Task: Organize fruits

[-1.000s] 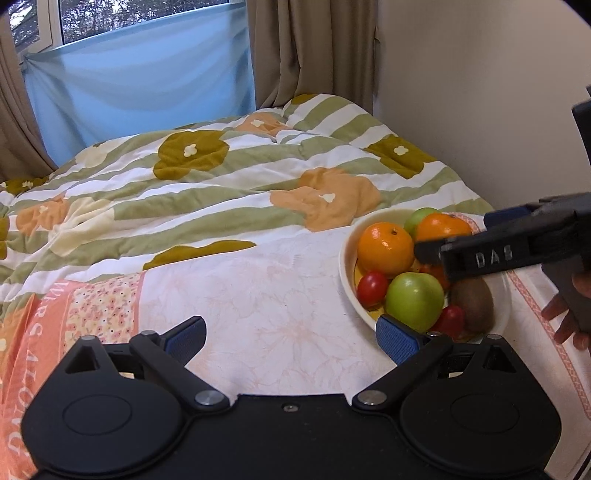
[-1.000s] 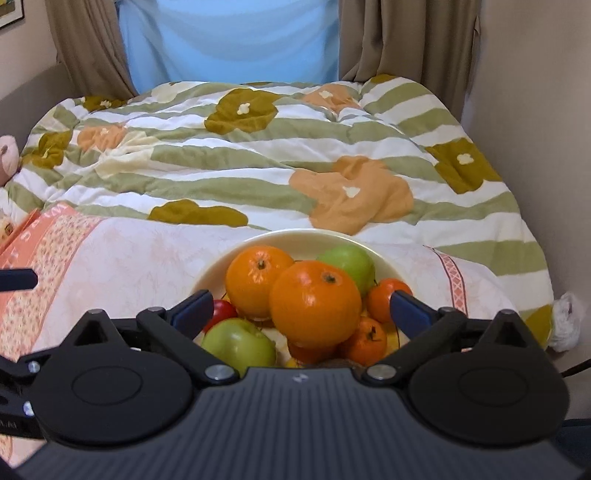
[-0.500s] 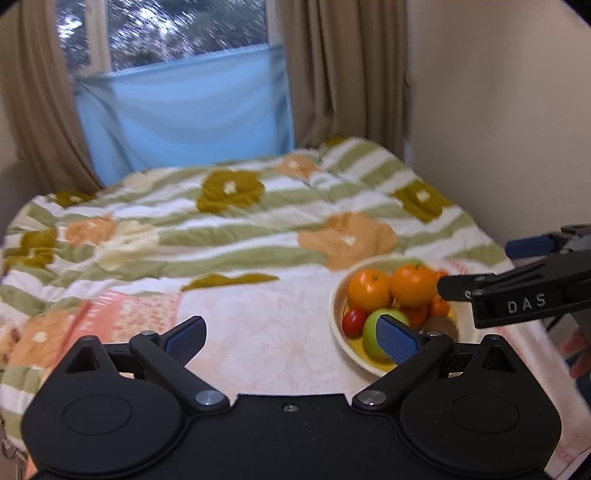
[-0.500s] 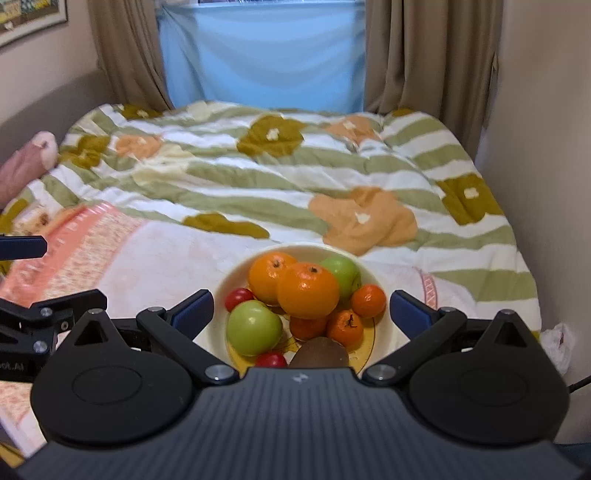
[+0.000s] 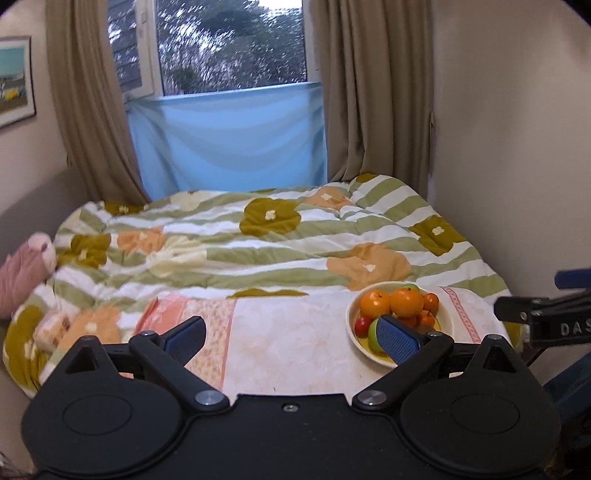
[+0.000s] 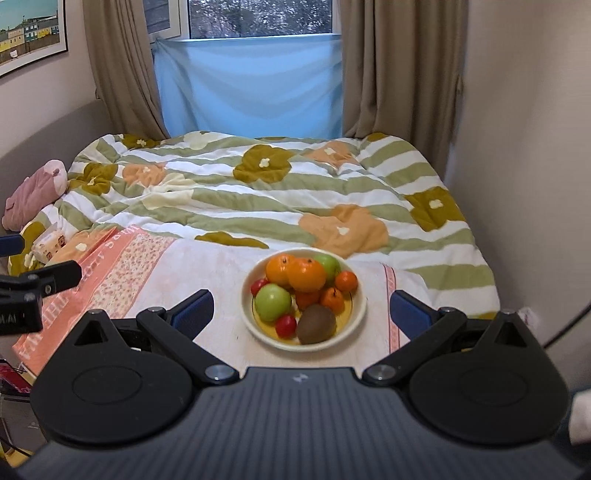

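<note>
A cream bowl [image 6: 358, 314] full of fruit rests on a pink and white cloth [image 6: 207, 269] at the near end of the bed. It holds two big oranges [image 6: 306, 275], small mandarins [image 6: 346, 281], green apples [image 6: 272, 302], red fruits [image 6: 286, 325] and a brown kiwi [image 6: 316, 328]. My right gripper [image 6: 303, 314] hangs open, well back from the bowl and above it, with nothing between its fingers. My left gripper [image 5: 291, 338] is open too, left of the bowl [image 5: 448, 314], holding nothing. In the left wrist view one blue pad [image 5: 397, 338] overlaps the bowl's front.
A striped flowered quilt [image 6: 258, 192] covers the bed up to the curtained window [image 6: 251, 22]. A pink soft toy [image 6: 35, 192] and a tissue pack [image 6: 50, 243] lie at the left edge. A wall [image 6: 524, 147] runs close along the right.
Both grippers have pulled back and risen away from the bowl, which now looks small and farther off. Both stay open. The fruit has not moved.
</note>
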Motion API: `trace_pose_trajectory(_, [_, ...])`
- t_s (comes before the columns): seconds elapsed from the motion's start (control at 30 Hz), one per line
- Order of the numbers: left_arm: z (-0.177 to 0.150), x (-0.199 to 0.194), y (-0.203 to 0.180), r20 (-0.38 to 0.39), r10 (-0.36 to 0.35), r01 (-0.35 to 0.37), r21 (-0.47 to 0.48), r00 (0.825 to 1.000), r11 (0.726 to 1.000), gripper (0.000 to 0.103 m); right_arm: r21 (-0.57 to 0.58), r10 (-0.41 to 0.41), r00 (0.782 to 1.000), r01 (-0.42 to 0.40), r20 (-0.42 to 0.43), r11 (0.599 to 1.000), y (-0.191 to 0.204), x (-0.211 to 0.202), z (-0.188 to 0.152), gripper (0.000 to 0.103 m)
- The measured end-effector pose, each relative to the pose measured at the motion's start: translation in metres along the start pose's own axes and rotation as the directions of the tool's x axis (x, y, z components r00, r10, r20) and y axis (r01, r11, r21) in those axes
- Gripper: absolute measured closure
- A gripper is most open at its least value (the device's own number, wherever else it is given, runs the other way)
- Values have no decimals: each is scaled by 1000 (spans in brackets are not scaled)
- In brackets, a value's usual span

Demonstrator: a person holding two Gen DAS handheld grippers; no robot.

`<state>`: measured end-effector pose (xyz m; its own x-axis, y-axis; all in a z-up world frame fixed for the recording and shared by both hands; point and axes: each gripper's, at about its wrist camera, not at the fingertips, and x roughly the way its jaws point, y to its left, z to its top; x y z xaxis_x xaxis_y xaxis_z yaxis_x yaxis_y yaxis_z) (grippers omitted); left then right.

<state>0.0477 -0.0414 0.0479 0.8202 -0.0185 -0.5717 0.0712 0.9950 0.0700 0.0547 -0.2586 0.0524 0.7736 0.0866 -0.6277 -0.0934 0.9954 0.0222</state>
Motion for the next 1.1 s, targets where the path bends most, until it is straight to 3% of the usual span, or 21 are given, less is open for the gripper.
trace_pose_trajectory(0.2, [-23,-17,5,-31,17,-17,-5,999,1000,2,24,-50,998,51,-23,998,10,-28,-22,0])
trace_pose_trajectory(0.43, [-30,-20,14,-41,-1,-1,-37,999,999,2,59,-52,997,54,-50,997,15,-31,-39,0])
trace_pose_trajectory(1.1, [-31,-26,19,-27,-10,9,-62,1000,998,2,73,-69,997,72,-44,995,17,-32,-39,0])
